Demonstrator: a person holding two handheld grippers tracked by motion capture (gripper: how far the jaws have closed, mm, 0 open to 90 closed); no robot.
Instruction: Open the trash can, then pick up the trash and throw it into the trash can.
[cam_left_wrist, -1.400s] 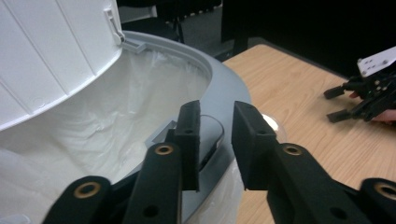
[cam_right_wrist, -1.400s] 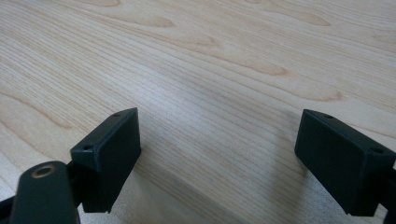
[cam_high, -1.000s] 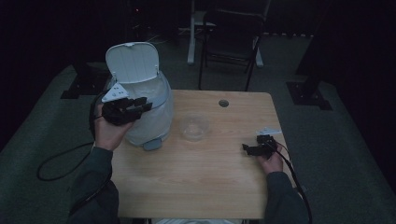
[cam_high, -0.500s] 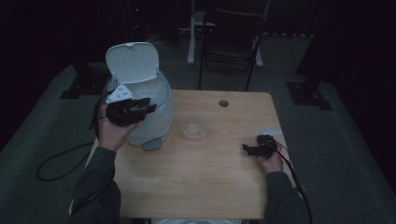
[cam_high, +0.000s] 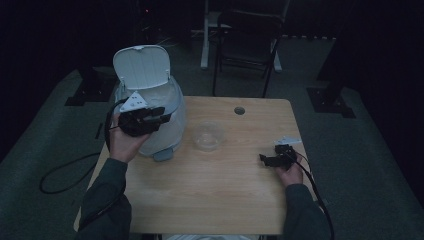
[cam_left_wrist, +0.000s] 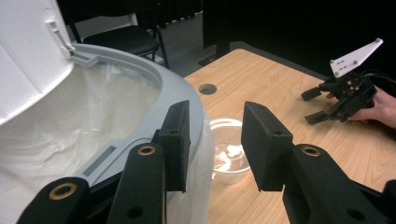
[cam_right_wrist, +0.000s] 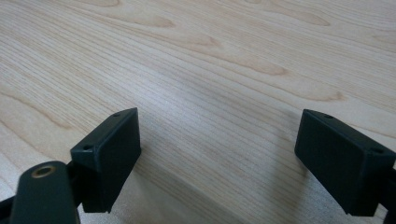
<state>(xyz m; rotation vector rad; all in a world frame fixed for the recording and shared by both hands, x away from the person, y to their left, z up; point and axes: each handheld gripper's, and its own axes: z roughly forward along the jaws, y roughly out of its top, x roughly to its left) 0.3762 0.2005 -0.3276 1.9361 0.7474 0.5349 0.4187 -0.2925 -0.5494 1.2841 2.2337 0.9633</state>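
Clear plastic bowl (cam_high: 208, 136) is sitting mid-frame, just right of the bin-side left gripper (cam_high: 159, 116), whose empty jaws have just been opening.

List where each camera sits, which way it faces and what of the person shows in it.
High view: above the person's side, looking forward and down on the table; both forearms, left gripper at the open bin, right gripper.
Left gripper view: rides the left gripper, facing across the bin's rim toward the clear bowl.
Right gripper view: rides the right gripper, facing bare tabletop.
Shared: high and left gripper views both show bin, bowl and right gripper.
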